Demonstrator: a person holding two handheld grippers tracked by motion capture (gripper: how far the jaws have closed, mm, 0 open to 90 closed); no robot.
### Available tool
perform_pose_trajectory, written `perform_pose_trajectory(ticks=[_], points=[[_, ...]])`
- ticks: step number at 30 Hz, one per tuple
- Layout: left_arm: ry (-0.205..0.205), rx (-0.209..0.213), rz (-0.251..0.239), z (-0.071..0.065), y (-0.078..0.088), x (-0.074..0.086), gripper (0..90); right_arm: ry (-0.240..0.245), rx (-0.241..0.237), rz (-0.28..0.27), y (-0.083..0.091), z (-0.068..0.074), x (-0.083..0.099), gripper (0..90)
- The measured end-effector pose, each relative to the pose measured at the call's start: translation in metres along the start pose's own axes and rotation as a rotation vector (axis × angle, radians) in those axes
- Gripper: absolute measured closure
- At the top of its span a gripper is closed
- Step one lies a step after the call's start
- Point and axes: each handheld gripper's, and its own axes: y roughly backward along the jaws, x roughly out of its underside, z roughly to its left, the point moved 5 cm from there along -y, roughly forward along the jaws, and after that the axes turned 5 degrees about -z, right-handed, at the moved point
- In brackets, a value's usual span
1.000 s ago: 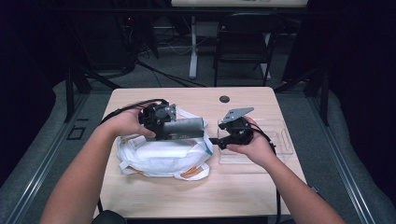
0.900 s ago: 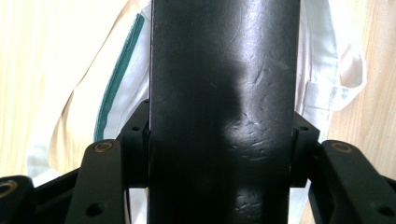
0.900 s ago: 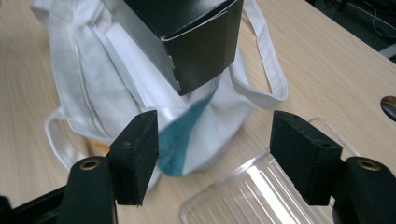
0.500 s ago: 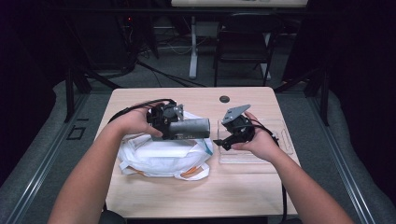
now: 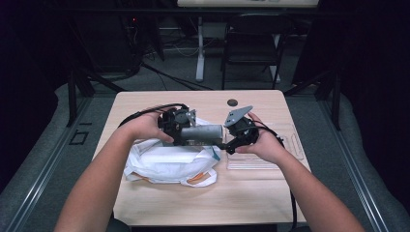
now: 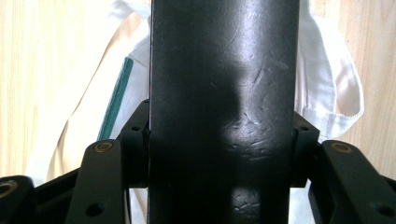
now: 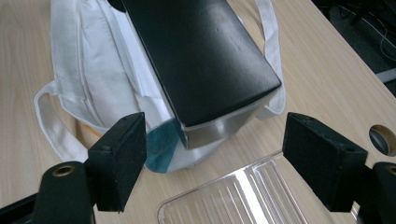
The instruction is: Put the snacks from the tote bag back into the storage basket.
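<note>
A long black box [image 5: 203, 131] with a silvery end hangs over a white cloth bag [image 5: 164, 162]. My left gripper [image 5: 196, 137] is shut on it; in the left gripper view both pads press the sides of the box [image 6: 222, 70]. My right gripper [image 5: 226, 145] faces the box's free end. Its jaws have just been opening and stand open, and in the right gripper view the end of the box [image 7: 201, 51] reaches just between the fingertips [image 7: 119, 140] without touching them. The bag [image 7: 93, 60] lies under the box.
A clear ribbed plastic tray [image 5: 261, 162] lies on the wooden table [image 5: 145, 203] under my right hand and shows in the right gripper view as the tray [image 7: 233, 200]. A round cable hole [image 5: 232, 102] sits near the far edge. Chairs and cables stand beyond the table.
My left hand has carried the box a little to the right, toward my right gripper. The right hand has stayed about where it was.
</note>
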Motion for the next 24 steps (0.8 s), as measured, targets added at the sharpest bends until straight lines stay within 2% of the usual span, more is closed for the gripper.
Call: perform_pose_trajectory(ticks=[5, 7, 16, 24], points=[[-0.010, 0.003, 0.000, -0.003, -0.002, -0.006, 43.2, 0.011, -0.009, -0.003, -0.002, 0.001, -0.005, 21.8], [-0.039, -0.001, 0.002, -0.004, -0.002, -0.010, 43.2, 0.011, -0.019, -0.013, -0.003, 0.002, -0.007, 21.2], [-0.069, 0.004, -0.003, -0.010, -0.006, -0.022, 43.2, 0.025, -0.053, 0.004, -0.007, 0.008, -0.009, 21.6], [-0.092, 0.003, -0.003, -0.012, -0.010, -0.029, 43.2, 0.046, -0.086, 0.031, -0.011, 0.012, -0.008, 27.6]])
